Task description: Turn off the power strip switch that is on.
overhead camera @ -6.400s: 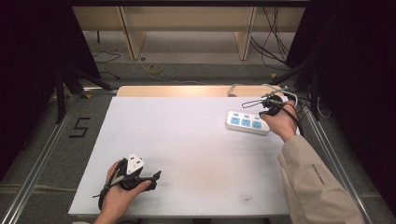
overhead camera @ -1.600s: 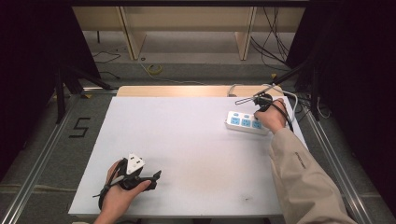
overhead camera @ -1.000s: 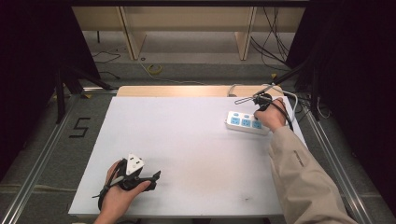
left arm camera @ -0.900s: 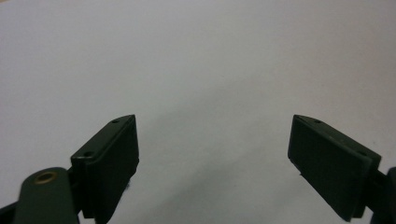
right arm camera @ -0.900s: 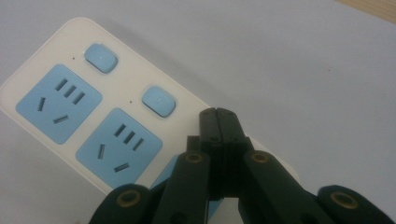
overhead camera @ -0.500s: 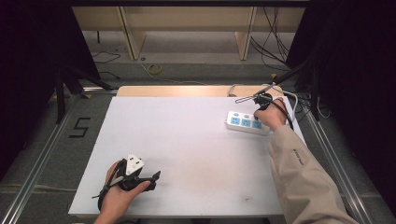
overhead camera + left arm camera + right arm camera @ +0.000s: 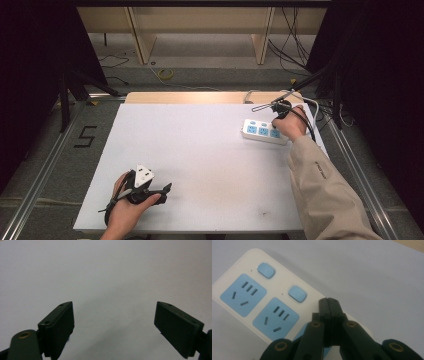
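Power strip (image 7: 264,131) lies at the far right of the white table (image 7: 210,165), roughly at 2 o'clock from the table's centre in the high view, long axis running left to right with a slight tilt down to the right, cord leaving its right end toward the table edge. Right gripper (image 7: 328,301) is the nearer tool by a wide margin: jaws pressed together with nothing between them, tips standing over the right-hand part of the strip, at about 5 o'clock from the middle blue switch (image 7: 297,293) in the right gripper view. Judged step: pressing a switch with the closed tips; the third switch would sit under or just beside them, so the coming move likely turns on a small drop straight down, not a sideways reach. Left gripper (image 7: 113,322) rests well apart at the near left of the table, about 7 o'clock, jaws standing wide apart over bare table top, holding nothing. Hard to make out: the third outlet and its switch are covered by the right gripper's own jaws, so contact between tips and strip cannot be confirmed; in the high view the right hand (image 7: 291,125) covers the strip's right end; whether any switch is on or off cannot be told
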Demonstrator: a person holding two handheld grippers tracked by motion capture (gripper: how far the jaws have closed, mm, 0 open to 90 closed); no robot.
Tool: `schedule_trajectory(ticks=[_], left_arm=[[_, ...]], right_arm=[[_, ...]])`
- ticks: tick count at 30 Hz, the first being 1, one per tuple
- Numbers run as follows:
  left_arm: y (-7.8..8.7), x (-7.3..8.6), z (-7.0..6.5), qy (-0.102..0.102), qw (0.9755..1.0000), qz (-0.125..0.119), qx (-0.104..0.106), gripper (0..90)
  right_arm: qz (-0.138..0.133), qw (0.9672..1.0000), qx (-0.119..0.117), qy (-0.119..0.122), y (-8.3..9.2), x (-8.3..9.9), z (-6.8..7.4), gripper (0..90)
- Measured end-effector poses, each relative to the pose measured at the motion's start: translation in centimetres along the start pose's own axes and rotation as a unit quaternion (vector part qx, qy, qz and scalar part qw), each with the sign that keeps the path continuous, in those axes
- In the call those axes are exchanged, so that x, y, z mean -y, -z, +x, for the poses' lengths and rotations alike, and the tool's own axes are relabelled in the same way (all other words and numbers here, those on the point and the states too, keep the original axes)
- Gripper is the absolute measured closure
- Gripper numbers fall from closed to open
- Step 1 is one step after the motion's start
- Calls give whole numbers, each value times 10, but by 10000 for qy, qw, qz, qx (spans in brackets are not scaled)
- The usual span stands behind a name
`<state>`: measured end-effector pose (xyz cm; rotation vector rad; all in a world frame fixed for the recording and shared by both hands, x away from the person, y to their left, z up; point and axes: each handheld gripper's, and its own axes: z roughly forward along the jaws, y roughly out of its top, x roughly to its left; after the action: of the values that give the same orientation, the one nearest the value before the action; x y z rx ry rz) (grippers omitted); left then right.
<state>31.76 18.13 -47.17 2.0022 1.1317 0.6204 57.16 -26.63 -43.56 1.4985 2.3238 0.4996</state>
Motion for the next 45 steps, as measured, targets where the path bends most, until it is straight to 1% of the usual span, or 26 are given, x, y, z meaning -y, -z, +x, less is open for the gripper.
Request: schedule_trajectory(ticks=[3,4,5,6,7,8,9,10,15,17,20,23,27,30,35,39,41,45], left_arm=[[0,0,0,2,10000,-1,5,160],[0,0,0,5,10000,-2,6,160],[0,0,0,8,10000,-2,9,160],[0,0,0,7,10000,1,10,159],[0,0,0,4,10000,6,8,160],[0,0,0,1,10000,7,8,160],[0,0,0,3,10000,1,8,160],[0,0,0,5,10000,0,11,160],[-1,-1,-1,8,10000,12,13,160],[-1,-1,-1,1,10000,22,16,160],[-1,-1,0,-9,10000,28,17,160],[-1,-1,0,-9,10000,38,15,160],[-2,-1,0,-10,10000,40,17,160],[-2,-1,-1,18,10000,30,18,160],[-2,0,-1,31,10000,43,18,160],[-2,0,0,-1,10000,67,26,160],[-2,0,-1,31,10000,49,18,160],[-2,0,0,29,10000,52,15,160]], right_arm=[[-56,10000,10,-22,0,1,0,900],[-107,9999,8,-20,1,2,0,900],[-256,9996,-21,-94,3,3,0,900],[-201,9998,-3,-64,4,3,0,900],[-253,9997,8,-63,4,5,-1,900],[-352,9993,7,-114,5,7,-2,900],[-422,9989,-24,-179,6,9,-3,900],[-472,9987,-61,-187,7,11,-4,900],[-604,9979,-184,-157,16,19,-4,900],[-642,9977,-194,-82,20,22,-3,900],[-721,9970,-279,-17,27,27,0,900],[-762,9964,-361,46,32,33,3,881],[-860,9953,-413,149,39,42,8,858],[-948,9942,-442,252,44,49,14,841],[-1144,9912,-514,436,51,60,22,805],[-1183,9898,-603,520,54,70,28,777],[-1232,9888,-641,544,55,75,31,763],[-1308,9868,-734,619,58,87,37,729]])
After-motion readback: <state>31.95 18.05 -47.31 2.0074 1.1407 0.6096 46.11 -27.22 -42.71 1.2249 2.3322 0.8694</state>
